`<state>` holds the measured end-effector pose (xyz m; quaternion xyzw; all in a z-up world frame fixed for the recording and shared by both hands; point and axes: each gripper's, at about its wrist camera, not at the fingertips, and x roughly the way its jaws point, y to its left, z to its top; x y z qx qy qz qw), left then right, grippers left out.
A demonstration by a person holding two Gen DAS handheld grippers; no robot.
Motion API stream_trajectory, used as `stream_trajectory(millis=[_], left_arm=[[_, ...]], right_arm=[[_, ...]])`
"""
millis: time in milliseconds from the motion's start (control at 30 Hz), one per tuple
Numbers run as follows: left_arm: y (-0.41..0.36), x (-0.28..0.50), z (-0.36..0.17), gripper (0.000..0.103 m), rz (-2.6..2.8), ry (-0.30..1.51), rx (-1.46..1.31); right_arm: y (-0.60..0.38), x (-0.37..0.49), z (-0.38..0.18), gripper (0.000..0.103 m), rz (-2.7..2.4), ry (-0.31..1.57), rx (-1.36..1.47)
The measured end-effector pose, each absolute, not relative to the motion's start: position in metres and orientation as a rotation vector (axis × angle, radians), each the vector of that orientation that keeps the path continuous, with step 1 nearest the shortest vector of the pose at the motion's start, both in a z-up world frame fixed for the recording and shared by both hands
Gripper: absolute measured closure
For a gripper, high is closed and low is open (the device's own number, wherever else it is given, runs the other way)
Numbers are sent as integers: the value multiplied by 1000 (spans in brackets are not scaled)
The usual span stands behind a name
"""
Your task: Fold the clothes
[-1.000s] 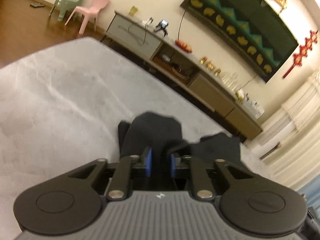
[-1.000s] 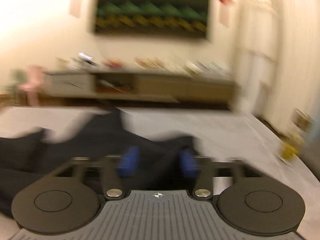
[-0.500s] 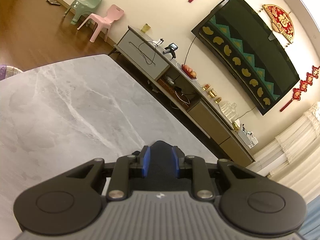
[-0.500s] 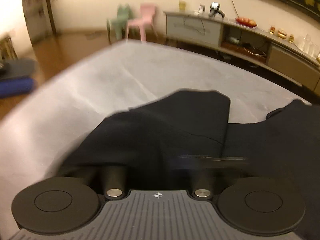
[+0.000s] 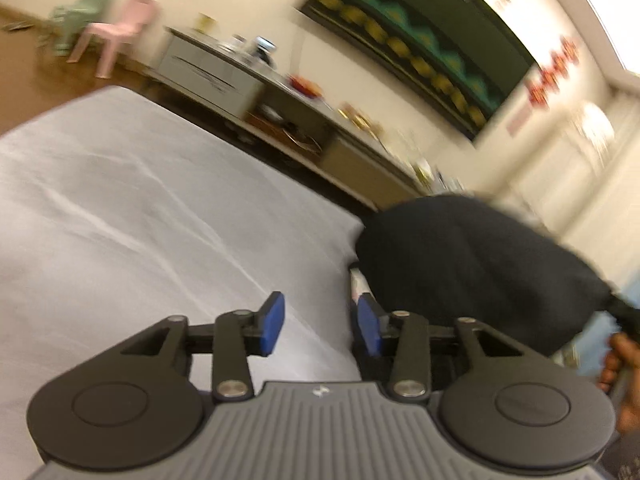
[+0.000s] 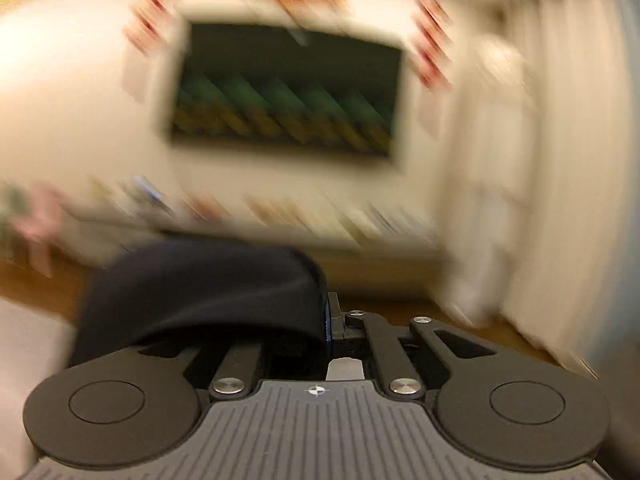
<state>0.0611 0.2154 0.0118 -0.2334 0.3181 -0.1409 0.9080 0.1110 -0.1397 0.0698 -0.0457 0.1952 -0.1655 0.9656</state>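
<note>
A black garment [image 5: 472, 264] hangs bunched in the air at the right of the left wrist view, past the edge of the grey marble table [image 5: 140, 220]. My left gripper [image 5: 320, 320] is over the bare table beside it, its jaws opening, and nothing is between the blue pads [image 5: 274, 320]. In the blurred right wrist view the same garment [image 6: 200, 288] drapes over the left finger. My right gripper [image 6: 320, 320] grips it between nearly closed jaws that are easing slightly apart. A person's hand [image 5: 616, 360] shows at the right edge.
A long low cabinet [image 5: 224, 76] with small items on it stands along the far wall under a dark wall screen [image 5: 420, 40]. A pink chair [image 5: 120, 32] and a green one stand on the wooden floor. Pale curtains [image 6: 560, 160] hang at the right.
My left gripper let go of the black cloth and opened over the table. My right gripper closed on the garment and swung it up off the table toward the wall.
</note>
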Motion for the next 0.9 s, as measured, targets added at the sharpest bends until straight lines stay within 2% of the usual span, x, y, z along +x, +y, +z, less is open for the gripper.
stream_trajectory(millis=[67,100,133,200,300,367,433,533,567,600,633,733,900], left_arm=[[187,61,0,55,-343,691,-439],[174,61,-7,51,-363,707,-423],[160,61,-16,48,-386,734,-413],[131,63,-35,45,-421,792,-382],[93,73,-57,45,-415,847,-297],[71,83,-67,45,-394,856,-236],[56,94,-73,49,-373,855,-203],[40,113,-77,61,-361,848,-210],[36,118,-79,69,-364,842,-221],[32,122,-81,86,-360,843,-223],[28,127,-83,94,-354,845,-223],[28,132,-71,99,-338,796,-216],[129,111,19,99,-266,503,-406]], right_arm=[[-171,110,25,88,-340,540,-65],[-179,99,10,77,-322,547,-24],[-183,88,-1,57,-306,538,2],[-186,72,-23,38,-258,507,64],[-194,76,-60,25,-174,488,183],[-197,81,-65,23,-127,522,252],[-200,83,-64,17,-72,552,317],[-191,78,-54,17,-41,571,374],[-191,79,-54,17,-42,577,382],[-190,74,-51,17,-41,584,389],[-187,67,-46,17,-39,591,396],[-189,65,-42,17,-15,591,433],[-194,55,-30,17,-35,535,440]])
